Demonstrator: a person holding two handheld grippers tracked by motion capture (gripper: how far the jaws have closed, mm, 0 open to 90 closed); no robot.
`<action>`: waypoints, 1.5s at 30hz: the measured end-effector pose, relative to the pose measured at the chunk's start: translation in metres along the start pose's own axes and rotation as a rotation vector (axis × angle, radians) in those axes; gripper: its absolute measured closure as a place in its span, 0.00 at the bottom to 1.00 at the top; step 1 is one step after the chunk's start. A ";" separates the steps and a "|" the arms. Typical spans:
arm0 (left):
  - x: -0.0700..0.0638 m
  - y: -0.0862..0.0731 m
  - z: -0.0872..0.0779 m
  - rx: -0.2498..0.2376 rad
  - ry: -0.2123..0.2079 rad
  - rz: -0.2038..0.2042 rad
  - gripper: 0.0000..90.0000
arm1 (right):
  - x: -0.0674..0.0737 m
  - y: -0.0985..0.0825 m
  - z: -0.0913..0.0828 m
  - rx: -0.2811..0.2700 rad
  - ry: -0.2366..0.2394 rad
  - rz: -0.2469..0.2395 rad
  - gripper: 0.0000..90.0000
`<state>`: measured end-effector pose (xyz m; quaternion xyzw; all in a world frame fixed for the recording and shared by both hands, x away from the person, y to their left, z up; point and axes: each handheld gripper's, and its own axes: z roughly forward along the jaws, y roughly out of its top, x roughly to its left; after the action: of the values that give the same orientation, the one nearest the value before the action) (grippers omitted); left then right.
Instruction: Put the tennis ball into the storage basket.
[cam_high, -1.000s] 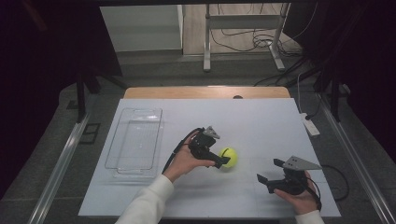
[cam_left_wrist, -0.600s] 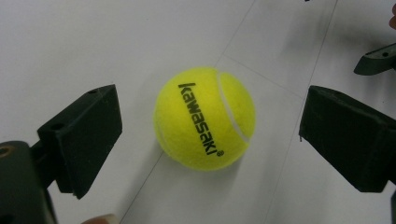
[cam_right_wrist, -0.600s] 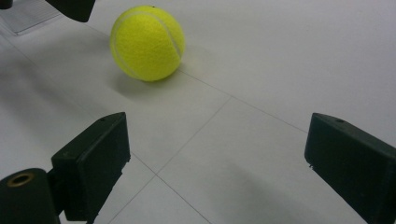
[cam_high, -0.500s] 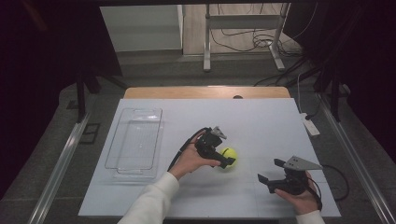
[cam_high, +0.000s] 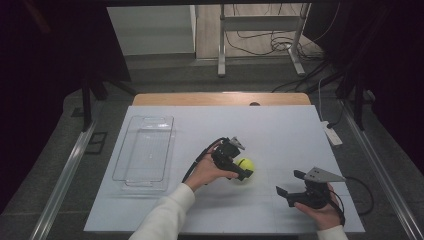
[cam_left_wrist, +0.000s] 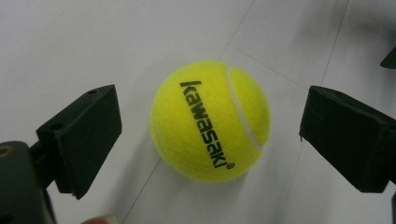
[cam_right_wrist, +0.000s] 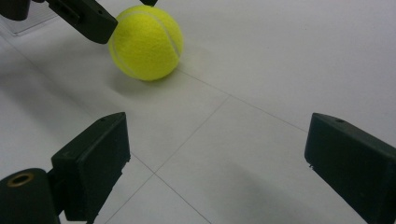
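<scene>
— What sort of place are we looking at?

— We take it for a lab or recording room. The tabletop (cam_high: 280, 125) is covered by a plain white sheet marked with a faint grid, under bright light, and dark curtains (cam_high: 45, 60) close in both sides.

— Anything else we can point to?

— Loose cables (cam_high: 255, 42) run over the floor behind a metal stand (cam_high: 260, 35), a power strip (cam_high: 332, 134) lies at the tabletop's right edge, and metal rails (cam_high: 70, 165) flank it.

Bright table, dark surroundings, soft shadows
</scene>
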<state>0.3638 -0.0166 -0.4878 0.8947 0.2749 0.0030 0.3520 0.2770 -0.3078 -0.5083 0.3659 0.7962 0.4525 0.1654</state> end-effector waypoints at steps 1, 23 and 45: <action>0.000 0.000 0.001 0.004 -0.001 0.001 0.07 | 0.000 0.000 0.000 0.001 0.000 0.000 0.08; -0.002 -0.002 0.017 0.097 0.016 0.006 0.28 | -0.001 0.000 0.000 0.001 -0.006 0.001 0.08; -0.006 -0.001 0.008 0.072 0.049 0.014 0.29 | 0.000 -0.001 0.000 0.002 -0.006 0.001 0.08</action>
<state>0.3601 -0.0239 -0.4934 0.9085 0.2769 0.0173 0.3126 0.2767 -0.3084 -0.5085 0.3677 0.7961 0.4507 0.1673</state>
